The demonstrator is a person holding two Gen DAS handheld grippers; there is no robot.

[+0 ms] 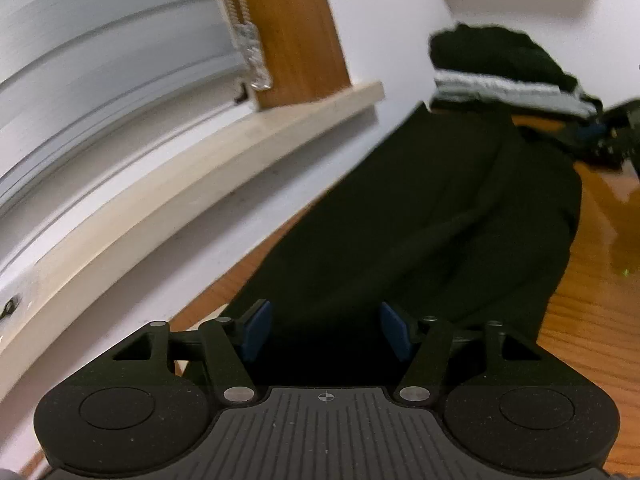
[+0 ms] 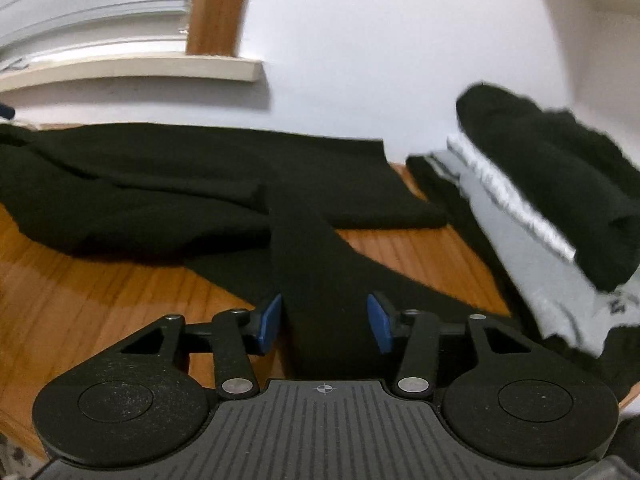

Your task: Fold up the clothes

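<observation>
Nearest the right wrist camera, the right gripper [image 2: 325, 322] is standing with its blue pads [image 2: 269, 323] parted, a long strip of the black garment [image 2: 168, 184] running between them toward the lens; the left pad looks to be touching the strip's edge and the right pad seems clear of it, so the jaws are not clamping the cloth. In the left wrist view the left gripper [image 1: 326, 330] is likewise hanging with its jaws spread apart over the near end of the same black garment [image 1: 400, 220], the pads pressing on nothing. The garment is lying spread on the wooden tabletop [image 2: 80, 300], reaching back to the white wall [image 2: 380, 60]. Farther off, at the right, a stack of folded clothes [image 2: 540, 208] is sitting on the tabletop, black on top with grey beneath. Beyond, a pale windowsill [image 1: 224, 160] is jutting from the wall under white blinds [image 1: 100, 60].
</observation>
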